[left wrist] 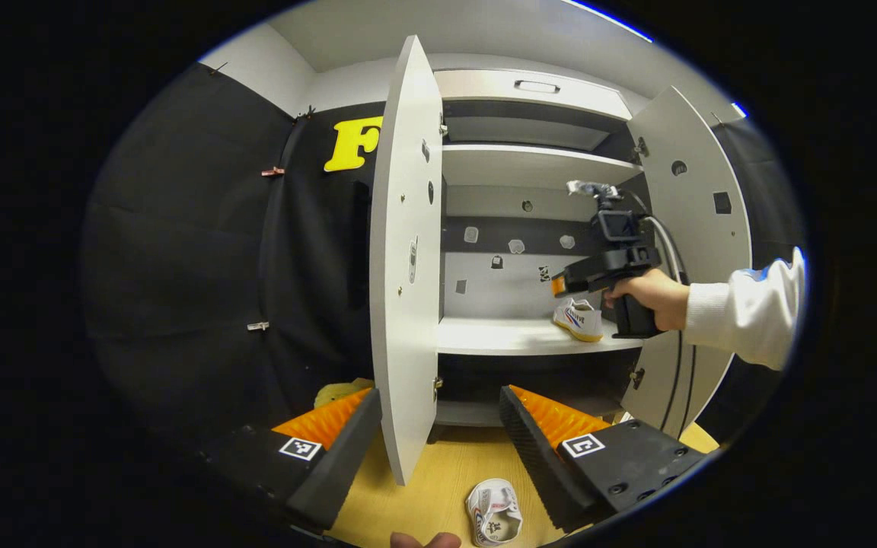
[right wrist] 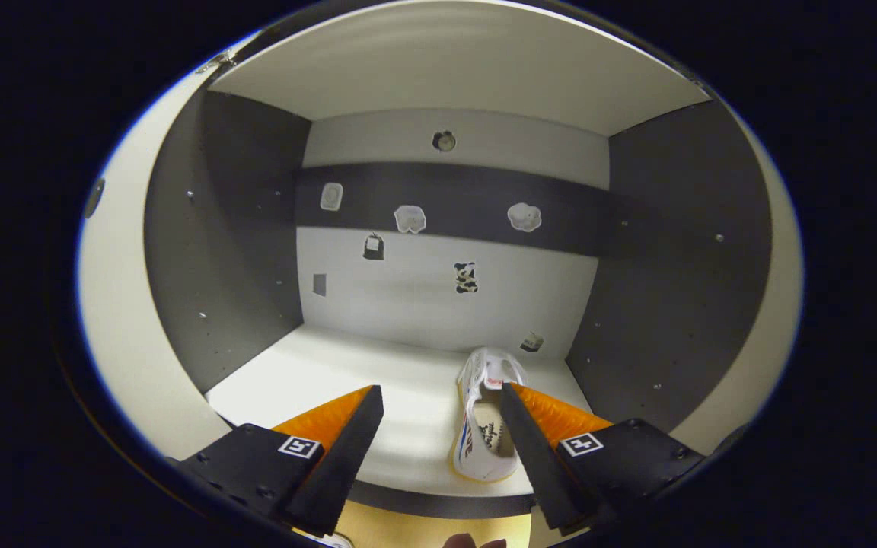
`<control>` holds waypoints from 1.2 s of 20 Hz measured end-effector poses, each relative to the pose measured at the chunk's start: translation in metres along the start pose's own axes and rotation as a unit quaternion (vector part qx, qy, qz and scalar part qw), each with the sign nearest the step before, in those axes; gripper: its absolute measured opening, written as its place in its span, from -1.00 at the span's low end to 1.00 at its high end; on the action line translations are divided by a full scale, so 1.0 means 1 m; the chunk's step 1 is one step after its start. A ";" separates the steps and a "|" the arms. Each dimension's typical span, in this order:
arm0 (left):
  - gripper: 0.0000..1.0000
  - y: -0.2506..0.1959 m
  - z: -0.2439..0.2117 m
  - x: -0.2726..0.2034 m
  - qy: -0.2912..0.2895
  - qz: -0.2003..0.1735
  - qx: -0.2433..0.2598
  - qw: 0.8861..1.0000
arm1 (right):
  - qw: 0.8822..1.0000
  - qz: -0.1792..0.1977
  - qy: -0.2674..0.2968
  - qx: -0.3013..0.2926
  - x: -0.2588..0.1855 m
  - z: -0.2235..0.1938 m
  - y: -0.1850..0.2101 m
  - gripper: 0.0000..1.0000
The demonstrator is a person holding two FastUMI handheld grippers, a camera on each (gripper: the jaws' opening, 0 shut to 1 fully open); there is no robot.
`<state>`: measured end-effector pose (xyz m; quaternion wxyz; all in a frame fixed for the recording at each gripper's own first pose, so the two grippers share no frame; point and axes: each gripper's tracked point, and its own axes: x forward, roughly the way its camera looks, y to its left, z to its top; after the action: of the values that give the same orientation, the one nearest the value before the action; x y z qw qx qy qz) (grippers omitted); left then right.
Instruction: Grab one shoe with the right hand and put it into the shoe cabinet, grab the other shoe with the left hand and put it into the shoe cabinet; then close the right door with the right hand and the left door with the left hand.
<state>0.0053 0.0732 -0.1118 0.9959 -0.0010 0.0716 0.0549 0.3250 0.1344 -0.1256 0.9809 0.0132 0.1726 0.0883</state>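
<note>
Before the shelved shoe (right wrist: 484, 426), the right tool (right wrist: 442, 426) gapes wide, holding nothing.

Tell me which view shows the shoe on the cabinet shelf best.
The right gripper view: the shoe on the shelf lies close, seen from above, its opening visible, beside the open right gripper. In the left gripper view the same shoe is small and far off.

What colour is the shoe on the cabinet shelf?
White with a yellowish sole, the shoe shows best in the right gripper view.
</note>
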 end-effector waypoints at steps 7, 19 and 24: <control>0.96 -0.011 -0.044 -0.008 0.008 -0.022 0.006 1.000 | 0.995 0.012 -0.100 0.015 -0.139 0.034 -0.006 0.96; 0.89 -0.065 -0.244 -0.005 0.137 -0.107 0.048 0.984 | 0.988 0.002 -0.153 0.032 -0.277 0.051 -0.034 0.95; 0.55 -0.072 -0.316 0.015 0.196 -0.101 0.081 0.972 | 0.989 -0.012 -0.148 0.030 -0.295 0.052 -0.056 0.95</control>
<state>-0.0168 0.0000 -0.4269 0.9596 0.0613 0.2693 -0.0530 0.0794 0.0267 0.0193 0.9958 0.0535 0.0285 0.0687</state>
